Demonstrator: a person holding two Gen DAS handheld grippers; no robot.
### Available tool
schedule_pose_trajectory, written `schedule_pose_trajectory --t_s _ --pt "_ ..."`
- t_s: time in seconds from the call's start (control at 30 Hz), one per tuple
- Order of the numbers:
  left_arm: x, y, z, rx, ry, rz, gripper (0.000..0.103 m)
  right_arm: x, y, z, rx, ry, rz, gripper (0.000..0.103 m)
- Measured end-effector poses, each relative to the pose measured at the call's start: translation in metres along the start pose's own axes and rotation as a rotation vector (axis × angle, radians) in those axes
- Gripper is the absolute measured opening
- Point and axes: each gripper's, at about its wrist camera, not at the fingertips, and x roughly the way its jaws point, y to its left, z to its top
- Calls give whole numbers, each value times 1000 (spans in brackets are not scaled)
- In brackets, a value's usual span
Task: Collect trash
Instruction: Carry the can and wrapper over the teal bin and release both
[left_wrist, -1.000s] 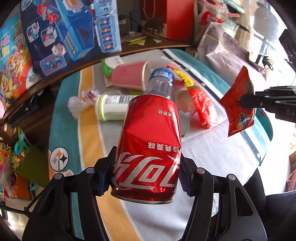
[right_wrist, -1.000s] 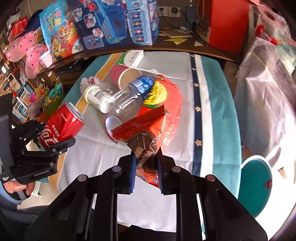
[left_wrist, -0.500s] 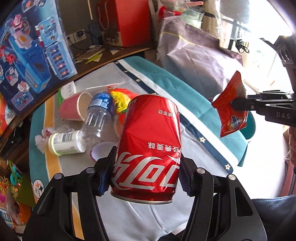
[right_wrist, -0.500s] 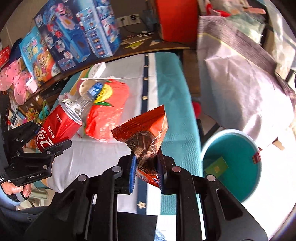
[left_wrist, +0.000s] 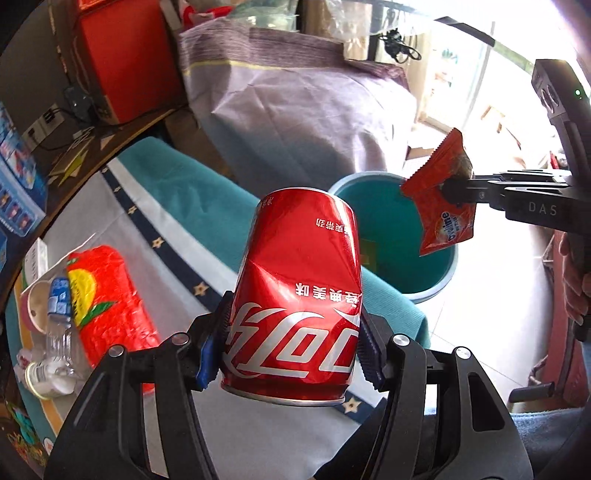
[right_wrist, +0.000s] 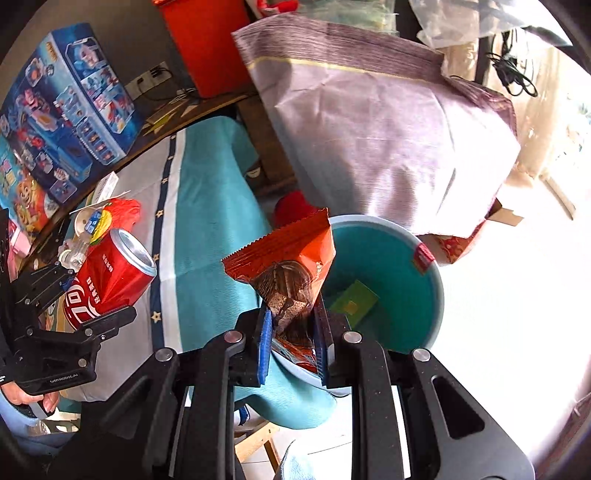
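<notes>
- Both tongs are loaded as we see them: our left tongs (left_wrist: 295, 354) squeeze a dented red can (left_wrist: 299, 295) across its lower body, and our right tongs (right_wrist: 291, 332) pinch an orange snack wrapper (right_wrist: 291, 266) near its bottom edge.
- We judge this as the carry step, with neither piece dropped yet.
- Our wrapper hangs over the near rim of the teal bin (right_wrist: 432, 295), so it looks nearly ready to let go; our can sits further back, above the corner of the table (left_wrist: 177, 206), with the bin beyond it.
- Inside the bin we see a green card (right_wrist: 354, 299) lying on the bottom, so something is already in there.
- Left on the table we count a red-and-yellow bag (left_wrist: 107, 295), a clear bottle (left_wrist: 59, 325), a pink cup (left_wrist: 33, 306) and a small white bottle (left_wrist: 44, 373), all bunched at the far left; those are yet to be gathered.
- For room, we note the bin stands on the floor just beside the table's draped corner, with a big grey sack (right_wrist: 388, 129) close behind it.
- We find open bright floor to the right of the bin, and our two tongs are well apart, so neither load blocks the other.
</notes>
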Motion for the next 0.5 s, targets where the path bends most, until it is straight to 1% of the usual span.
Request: schedule_pose_trajectory --t_s 0.2,0.33,0.5 --pt "32 -36 24 42 29 -77 61 1 -37 0 47 -1 -31 18" --pt "53 -54 40 78 51 -105 61 5 -54 1 81 5 -45 18" --pt "79 -71 49 105 89 -142 61 13 -72 -2 119 24 -63 18"
